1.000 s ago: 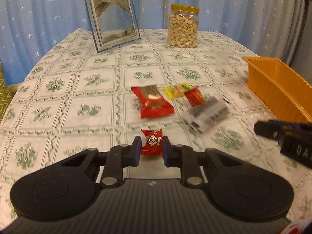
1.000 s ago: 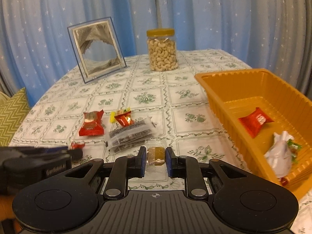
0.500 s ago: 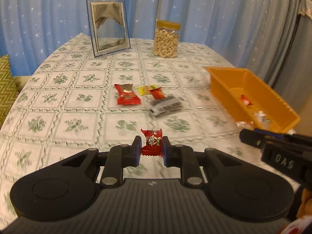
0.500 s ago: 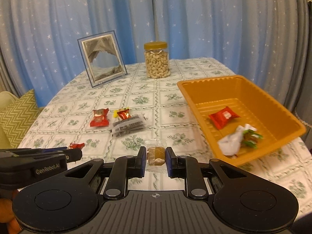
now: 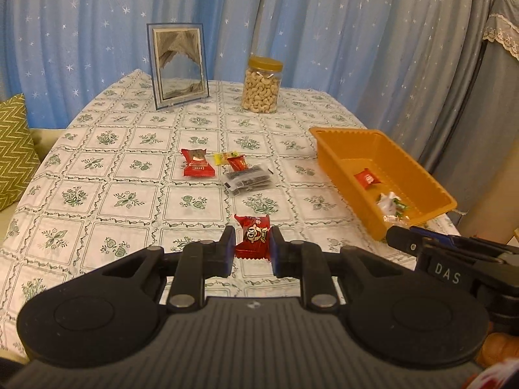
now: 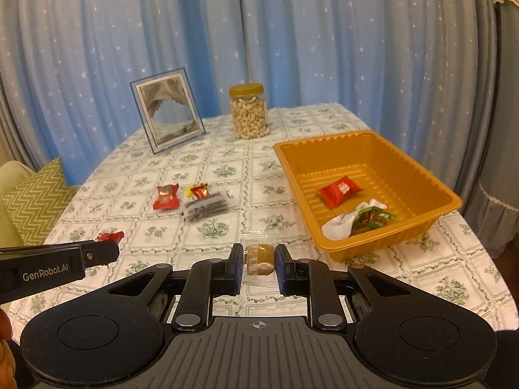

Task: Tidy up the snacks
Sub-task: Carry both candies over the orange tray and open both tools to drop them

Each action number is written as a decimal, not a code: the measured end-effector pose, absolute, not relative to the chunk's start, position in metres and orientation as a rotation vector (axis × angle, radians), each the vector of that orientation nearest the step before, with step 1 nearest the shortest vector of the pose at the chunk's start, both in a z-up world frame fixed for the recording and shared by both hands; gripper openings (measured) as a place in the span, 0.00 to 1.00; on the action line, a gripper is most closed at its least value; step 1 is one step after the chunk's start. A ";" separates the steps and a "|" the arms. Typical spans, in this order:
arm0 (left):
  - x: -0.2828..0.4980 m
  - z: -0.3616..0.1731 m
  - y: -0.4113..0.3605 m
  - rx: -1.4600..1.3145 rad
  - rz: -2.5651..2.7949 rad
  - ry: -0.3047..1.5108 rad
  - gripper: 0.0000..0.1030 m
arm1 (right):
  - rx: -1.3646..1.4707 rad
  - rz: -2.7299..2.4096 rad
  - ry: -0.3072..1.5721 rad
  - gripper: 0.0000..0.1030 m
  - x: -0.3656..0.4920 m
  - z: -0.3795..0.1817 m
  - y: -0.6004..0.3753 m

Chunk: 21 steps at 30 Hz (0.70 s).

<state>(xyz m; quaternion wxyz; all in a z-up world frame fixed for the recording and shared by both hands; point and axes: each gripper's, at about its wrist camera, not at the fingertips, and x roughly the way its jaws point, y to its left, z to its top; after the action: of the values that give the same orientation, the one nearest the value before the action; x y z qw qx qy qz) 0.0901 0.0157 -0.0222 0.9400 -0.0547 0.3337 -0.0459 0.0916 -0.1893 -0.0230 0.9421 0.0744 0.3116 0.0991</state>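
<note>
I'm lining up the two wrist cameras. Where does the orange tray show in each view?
Left wrist view: the orange tray sits at the right, mid-height, beyond the right gripper.
Right wrist view: the orange tray sits right of centre, above the right gripper.
Shared landmark: the cashew jar at the table's far side, left of the tray in both views.
</note>
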 end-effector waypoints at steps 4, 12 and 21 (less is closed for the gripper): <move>0.081 -0.015 0.012 -0.113 -0.095 0.670 0.19 | 0.150 0.205 0.625 0.20 0.084 -0.017 -0.194; 0.076 -0.008 0.003 -0.104 -0.112 0.664 0.19 | 0.163 0.180 0.629 0.20 0.080 -0.015 -0.208; 0.075 -0.009 -0.012 -0.094 -0.147 0.668 0.19 | 0.175 0.153 0.631 0.20 0.077 -0.015 -0.222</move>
<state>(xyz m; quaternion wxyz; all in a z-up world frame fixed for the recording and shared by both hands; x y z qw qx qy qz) 0.0754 -0.0118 -0.0091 0.9411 -0.0462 0.3272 -0.0722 0.0769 -0.2217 -0.0147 0.9440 0.0860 0.3096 0.0752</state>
